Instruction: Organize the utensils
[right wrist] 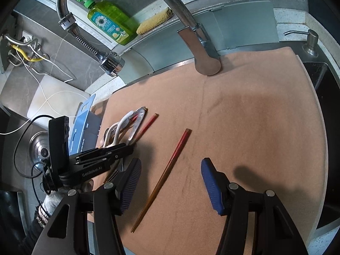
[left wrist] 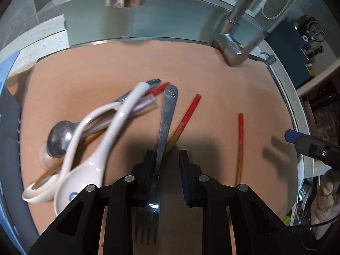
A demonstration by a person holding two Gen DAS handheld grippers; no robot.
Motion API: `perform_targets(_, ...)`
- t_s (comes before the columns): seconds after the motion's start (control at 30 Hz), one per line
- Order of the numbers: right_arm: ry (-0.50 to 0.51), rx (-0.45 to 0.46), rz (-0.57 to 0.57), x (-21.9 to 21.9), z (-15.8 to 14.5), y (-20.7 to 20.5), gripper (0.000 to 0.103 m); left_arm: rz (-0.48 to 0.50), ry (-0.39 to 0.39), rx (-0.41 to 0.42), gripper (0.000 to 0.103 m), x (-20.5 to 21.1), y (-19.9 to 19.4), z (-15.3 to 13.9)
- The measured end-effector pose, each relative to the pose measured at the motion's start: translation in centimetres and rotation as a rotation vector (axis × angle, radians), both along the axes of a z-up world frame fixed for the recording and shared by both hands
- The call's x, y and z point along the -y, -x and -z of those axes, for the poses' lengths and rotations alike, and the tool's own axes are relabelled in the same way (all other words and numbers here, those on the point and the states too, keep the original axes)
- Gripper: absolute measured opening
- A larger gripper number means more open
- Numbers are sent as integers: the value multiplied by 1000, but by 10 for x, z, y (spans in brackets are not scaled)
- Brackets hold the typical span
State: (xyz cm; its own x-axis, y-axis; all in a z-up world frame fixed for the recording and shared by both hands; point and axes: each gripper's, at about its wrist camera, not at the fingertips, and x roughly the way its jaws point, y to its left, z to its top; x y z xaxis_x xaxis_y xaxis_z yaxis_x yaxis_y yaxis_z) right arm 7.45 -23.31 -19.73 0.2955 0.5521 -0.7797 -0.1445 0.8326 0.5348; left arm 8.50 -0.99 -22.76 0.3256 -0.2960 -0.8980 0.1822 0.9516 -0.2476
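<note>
A pile of utensils lies on a tan mat (left wrist: 212,74). In the left wrist view two white ceramic spoons (left wrist: 102,153), a metal spoon (left wrist: 59,138) and chopsticks overlap at the left. A metal fork (left wrist: 164,123) lies between the jaws of my left gripper (left wrist: 165,161), against the left pad; the jaws stand apart. A red-and-brown chopstick (left wrist: 184,121) lies beside the fork. Another chopstick (left wrist: 240,140) lies alone to the right. My right gripper (right wrist: 171,170) is open over that lone chopstick (right wrist: 167,170), not touching it. The left gripper (right wrist: 119,150) shows over the pile (right wrist: 127,125).
A chrome tap (right wrist: 191,31) rises at the mat's far edge, its spray head (right wrist: 111,63) hanging at the left. A green soap bottle (right wrist: 110,23) and a sponge (right wrist: 153,21) sit on the back ledge. A blue rack (right wrist: 85,125) stands left of the mat.
</note>
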Motion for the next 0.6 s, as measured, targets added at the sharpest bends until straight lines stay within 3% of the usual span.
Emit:
perform_targets(0.33,-54,-30,-47,-22,3,-8,55,98,29,2,20,23,26,-4)
perform_targets(0.6,-112,-107,-94,-55,13,-26,55,67,-51,22,24,1,62,-6)
